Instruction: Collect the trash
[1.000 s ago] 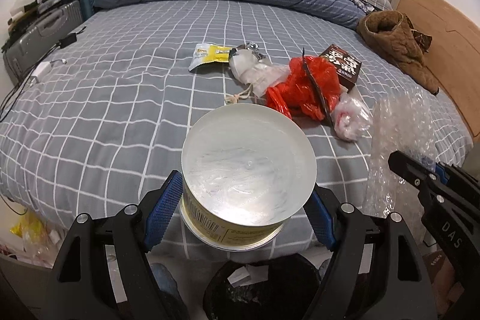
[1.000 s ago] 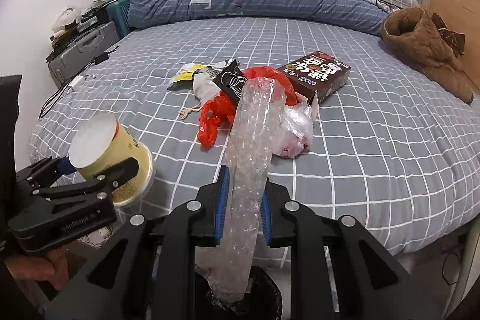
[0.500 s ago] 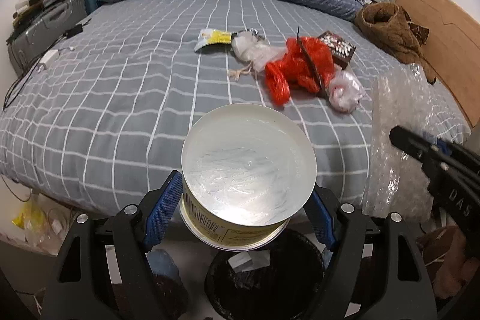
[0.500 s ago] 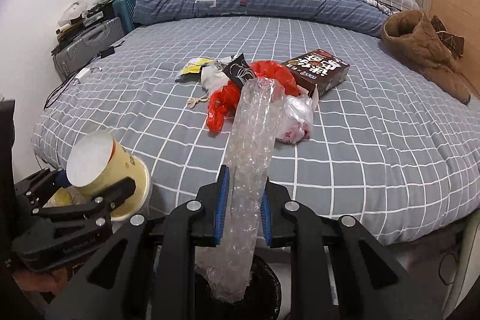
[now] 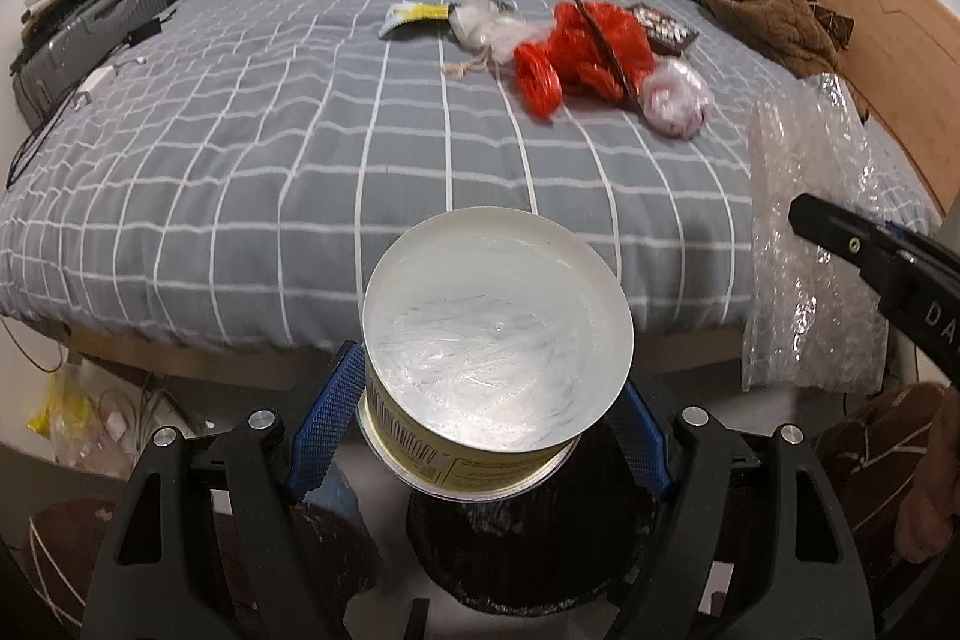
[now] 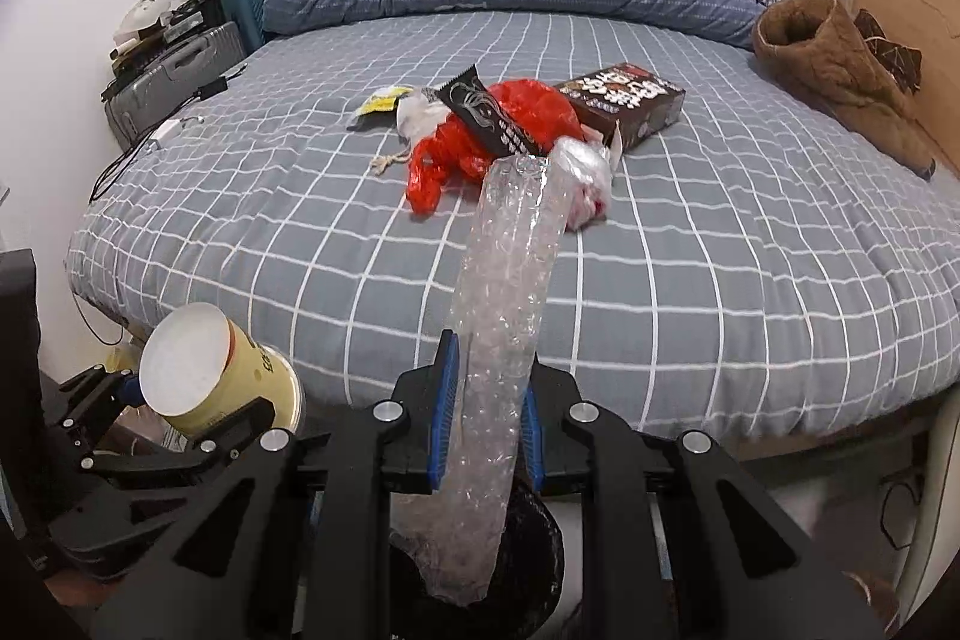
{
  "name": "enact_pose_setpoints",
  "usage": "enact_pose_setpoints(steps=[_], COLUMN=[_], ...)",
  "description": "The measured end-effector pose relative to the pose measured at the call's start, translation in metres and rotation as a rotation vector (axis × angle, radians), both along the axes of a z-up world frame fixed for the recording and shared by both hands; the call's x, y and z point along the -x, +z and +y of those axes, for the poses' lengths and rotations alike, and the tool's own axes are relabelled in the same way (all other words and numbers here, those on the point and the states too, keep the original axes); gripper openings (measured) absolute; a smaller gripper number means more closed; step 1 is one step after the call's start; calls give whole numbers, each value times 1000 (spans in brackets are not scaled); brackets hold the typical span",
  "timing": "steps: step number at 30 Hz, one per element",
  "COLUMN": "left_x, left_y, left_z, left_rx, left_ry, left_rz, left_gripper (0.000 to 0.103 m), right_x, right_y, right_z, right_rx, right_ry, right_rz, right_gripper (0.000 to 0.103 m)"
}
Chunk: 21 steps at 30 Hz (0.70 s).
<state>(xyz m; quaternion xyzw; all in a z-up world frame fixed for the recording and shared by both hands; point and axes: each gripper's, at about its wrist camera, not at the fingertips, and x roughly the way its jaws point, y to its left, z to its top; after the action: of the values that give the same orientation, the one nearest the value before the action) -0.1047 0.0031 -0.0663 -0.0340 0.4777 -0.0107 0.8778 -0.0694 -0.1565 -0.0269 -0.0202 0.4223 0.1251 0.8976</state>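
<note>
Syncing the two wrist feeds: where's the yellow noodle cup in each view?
Left wrist: yellow noodle cup sits bottom centre, between the left gripper jaws, above the black bin.
Right wrist: the cup is at lower left, beside the bubble wrap.
Shared landmark: the red plastic bag on the bed.

Each hand-held gripper is matte black plastic. The left hand-held gripper (image 5: 498, 436) and right hand-held gripper (image 6: 483, 421) have ribbed blue pads (image 5: 327, 421), silver screws (image 6: 387, 409), and white lettering on the side.
</note>
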Motion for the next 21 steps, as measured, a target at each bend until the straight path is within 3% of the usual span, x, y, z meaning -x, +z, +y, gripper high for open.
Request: enact_pose_setpoints(steps=[21], left_x=[62], left_y=[-23], left_z=[-6], left_rx=[5], left_ry=[18], left_rz=[89], left_gripper=[76], right_x=[73], right_y=[-34], right_z=[2], right_rx=[15], right_ry=[30], right_rz=[108], right_gripper=[19])
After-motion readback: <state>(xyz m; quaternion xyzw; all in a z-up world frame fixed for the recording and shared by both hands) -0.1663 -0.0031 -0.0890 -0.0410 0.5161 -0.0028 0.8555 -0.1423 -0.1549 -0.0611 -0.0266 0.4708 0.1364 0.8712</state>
